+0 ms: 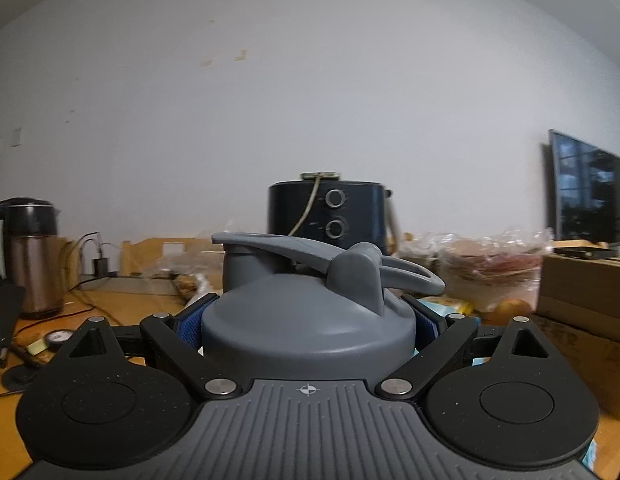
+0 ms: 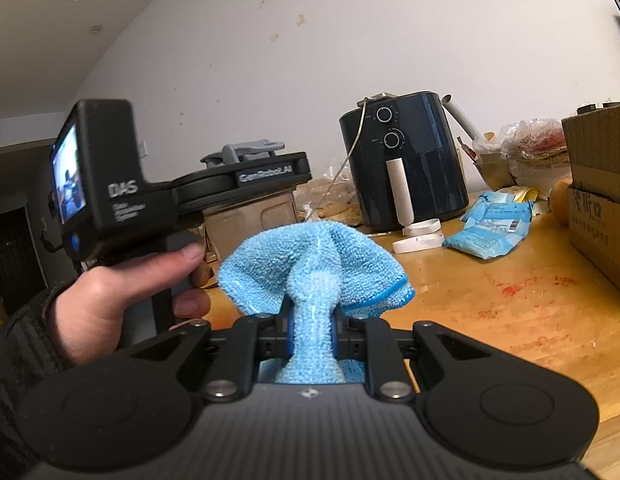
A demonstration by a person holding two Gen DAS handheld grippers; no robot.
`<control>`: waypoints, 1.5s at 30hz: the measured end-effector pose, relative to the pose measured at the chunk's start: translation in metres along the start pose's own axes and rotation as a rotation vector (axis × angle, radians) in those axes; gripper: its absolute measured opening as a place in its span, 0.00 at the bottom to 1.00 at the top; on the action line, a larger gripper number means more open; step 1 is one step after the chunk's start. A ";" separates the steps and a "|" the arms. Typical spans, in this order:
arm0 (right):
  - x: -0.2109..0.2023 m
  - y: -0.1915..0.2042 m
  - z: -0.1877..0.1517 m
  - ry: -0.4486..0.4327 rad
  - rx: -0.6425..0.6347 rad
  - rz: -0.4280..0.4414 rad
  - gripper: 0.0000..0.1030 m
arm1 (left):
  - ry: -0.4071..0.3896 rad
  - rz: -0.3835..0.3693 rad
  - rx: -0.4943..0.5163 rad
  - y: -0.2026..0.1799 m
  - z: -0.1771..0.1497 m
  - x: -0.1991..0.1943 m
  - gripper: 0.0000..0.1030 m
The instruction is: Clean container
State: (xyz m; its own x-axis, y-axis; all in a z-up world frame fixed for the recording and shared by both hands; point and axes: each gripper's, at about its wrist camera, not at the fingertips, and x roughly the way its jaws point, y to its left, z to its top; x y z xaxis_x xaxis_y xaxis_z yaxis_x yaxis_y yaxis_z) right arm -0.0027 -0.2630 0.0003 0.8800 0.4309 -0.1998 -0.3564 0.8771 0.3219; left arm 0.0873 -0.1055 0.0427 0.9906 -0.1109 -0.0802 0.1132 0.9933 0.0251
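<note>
The grey plastic container with its flip-handle lid (image 1: 308, 320) is being clamped at lower centre of the left wrist view between the blue pads of the left gripper (image 1: 308, 326). A fluffy light-blue microfibre cloth (image 2: 313, 264) is being pinched by the nearly closed right gripper (image 2: 311, 336). Wiping seems not yet begun; the cloth needs bringing leftward onto the lid. Open wooden tabletop (image 2: 489, 300) is being left free at right, bounded farther back by the black air fryer (image 2: 405, 160).

Grey lidded container (image 1: 306, 320) upright, flip handle raised, bunched light-blue microfibre cloth (image 2: 313, 272)
</note>
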 end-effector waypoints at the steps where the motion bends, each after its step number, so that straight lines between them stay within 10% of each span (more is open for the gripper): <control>1: 0.000 0.000 0.000 0.001 0.000 0.000 0.12 | -0.004 -0.016 0.001 0.001 -0.001 0.000 0.93; 45: 0.006 0.004 -0.005 0.006 -0.009 0.028 0.12 | -0.010 -0.594 0.040 0.060 -0.008 0.025 0.93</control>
State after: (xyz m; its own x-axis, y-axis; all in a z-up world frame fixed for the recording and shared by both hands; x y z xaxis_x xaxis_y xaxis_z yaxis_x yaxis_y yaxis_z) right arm -0.0005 -0.2558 -0.0041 0.8676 0.4566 -0.1969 -0.3835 0.8665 0.3194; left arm 0.1181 -0.0488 0.0344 0.7576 -0.6476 -0.0822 0.6507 0.7591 0.0169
